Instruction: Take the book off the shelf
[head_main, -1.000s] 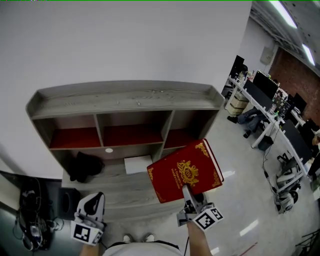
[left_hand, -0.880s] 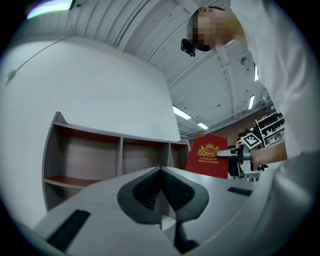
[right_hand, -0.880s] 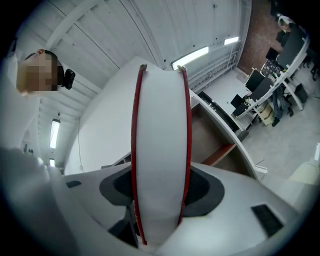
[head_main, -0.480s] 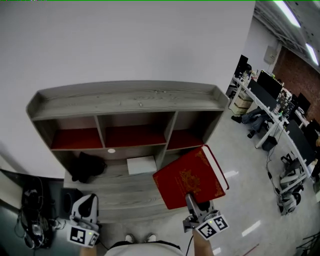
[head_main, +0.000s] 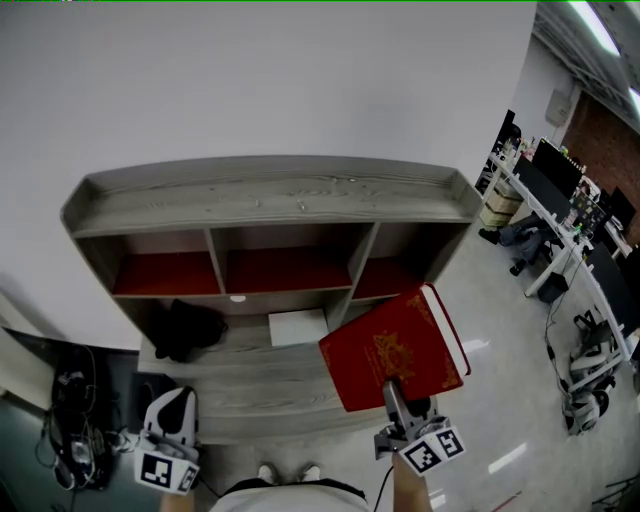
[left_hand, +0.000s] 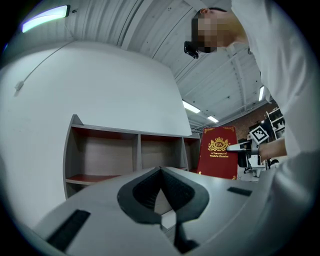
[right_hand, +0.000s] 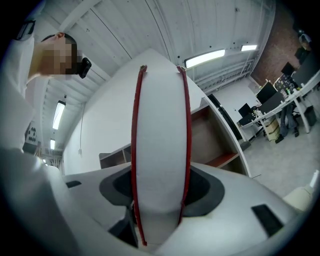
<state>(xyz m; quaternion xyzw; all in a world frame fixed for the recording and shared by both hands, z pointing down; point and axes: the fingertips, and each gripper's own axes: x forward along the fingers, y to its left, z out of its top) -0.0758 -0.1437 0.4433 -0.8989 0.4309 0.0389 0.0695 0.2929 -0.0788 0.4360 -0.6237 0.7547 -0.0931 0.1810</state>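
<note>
In front of the shelf's (head_main: 270, 195) right bay, clear of it, we note the book (head_main: 395, 348): red cover, gold crest, white page block. The right gripper (head_main: 391, 386) clamps its lower edge; the left gripper (head_main: 174, 398) sits low, jaws together, empty.

The right gripper (head_main: 393, 392) is held out in front of the body, roughly level, with its jaws clamped across the covers of the book (head_main: 395, 345). A bare forearm (head_main: 412, 492) is seen behind it. The left gripper (head_main: 176, 402) is held low at the left side, close to the body. Its jaws are brought together with nothing between them.
</note>
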